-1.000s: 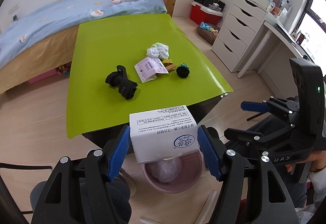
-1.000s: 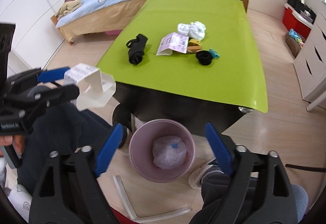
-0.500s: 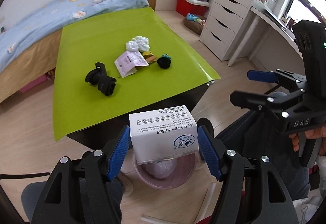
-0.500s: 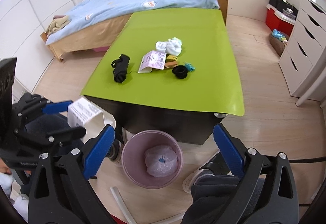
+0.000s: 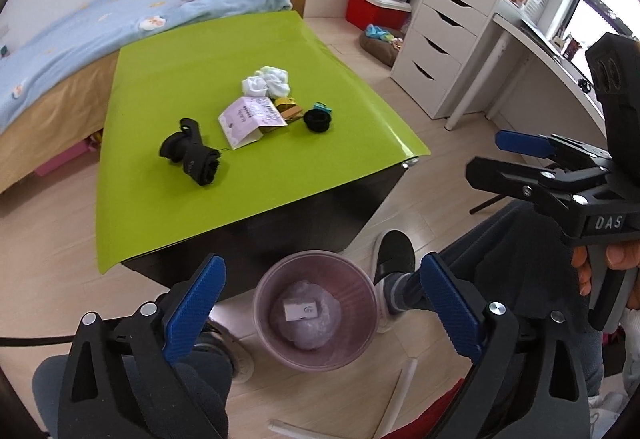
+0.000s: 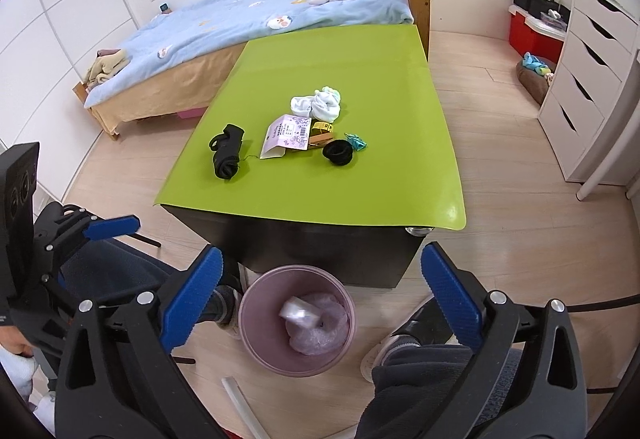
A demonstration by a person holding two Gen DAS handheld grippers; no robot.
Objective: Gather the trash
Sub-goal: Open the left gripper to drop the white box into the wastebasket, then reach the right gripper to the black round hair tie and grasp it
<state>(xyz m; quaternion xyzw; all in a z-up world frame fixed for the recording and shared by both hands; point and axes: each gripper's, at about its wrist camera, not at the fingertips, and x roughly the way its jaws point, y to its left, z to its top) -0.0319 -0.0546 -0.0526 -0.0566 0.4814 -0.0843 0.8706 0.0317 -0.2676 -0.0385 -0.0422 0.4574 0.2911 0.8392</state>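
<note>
- Packaging next: the pink paper packet (image 6: 285, 135) near the middle of the green table (image 6: 360, 199) looks light and floppy; you should pinch its near edge.
- White carton (image 5: 299, 311) lies in the bin (image 5: 264, 291) below the table's near edge.
- Left gripper (image 5: 320, 303) has just been opening, nothing between its jaws; right gripper (image 6: 320, 299) has too, also empty.

Glossy, smooth green table cover (image 6: 360, 79); matt black cloth sock (image 6: 228, 155); white cloth socks (image 6: 318, 105). Translucent pink plastic bin (image 5: 272, 343) holds a white card box (image 5: 300, 312). Pale wood-look floor (image 6: 500, 143), faintly sheened.
</note>
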